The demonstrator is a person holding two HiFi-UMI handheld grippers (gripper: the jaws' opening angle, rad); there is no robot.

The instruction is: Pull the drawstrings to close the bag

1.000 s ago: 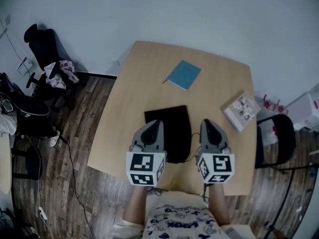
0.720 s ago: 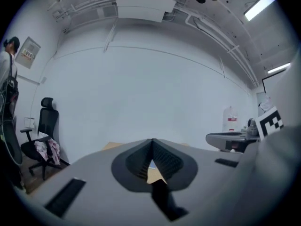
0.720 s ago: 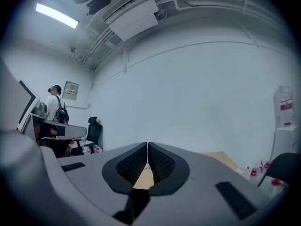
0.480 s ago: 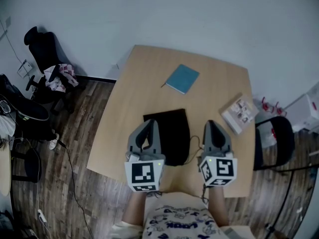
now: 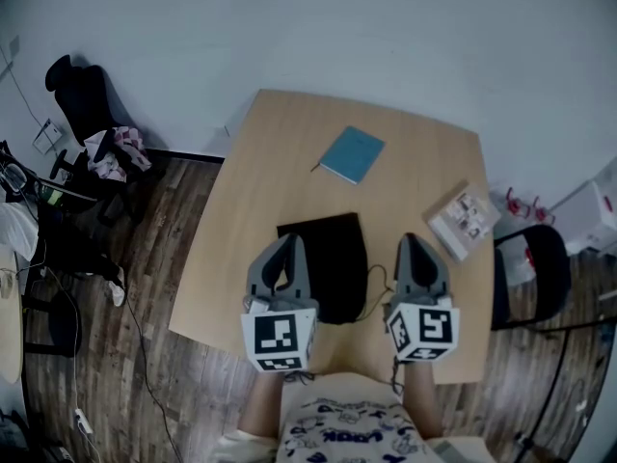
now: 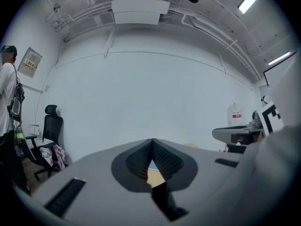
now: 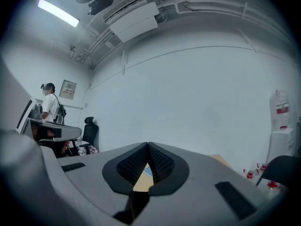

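Observation:
A flat black drawstring bag (image 5: 323,258) lies on the wooden table (image 5: 289,152), its near end at the table's front edge. A thin dark drawstring (image 5: 375,285) loops on the table just right of the bag. My left gripper (image 5: 291,242) hovers over the bag's left edge; in its own view the left gripper (image 6: 152,144) is shut, pads meeting. My right gripper (image 5: 413,240) hovers right of the bag, beside the cord; in its own view the right gripper (image 7: 147,147) is shut too. I see nothing clamped in either. Both point level toward the far wall.
A blue notebook (image 5: 353,152) lies farther back on the table, and a printed booklet (image 5: 466,218) near its right edge. A black chair (image 5: 532,268) stands to the right, an office chair with clothes (image 5: 96,114) to the left. A person (image 7: 49,107) stands far left.
Both grippers drew back a little toward me during the first half second, then held still. The bag has stayed in place on the table.

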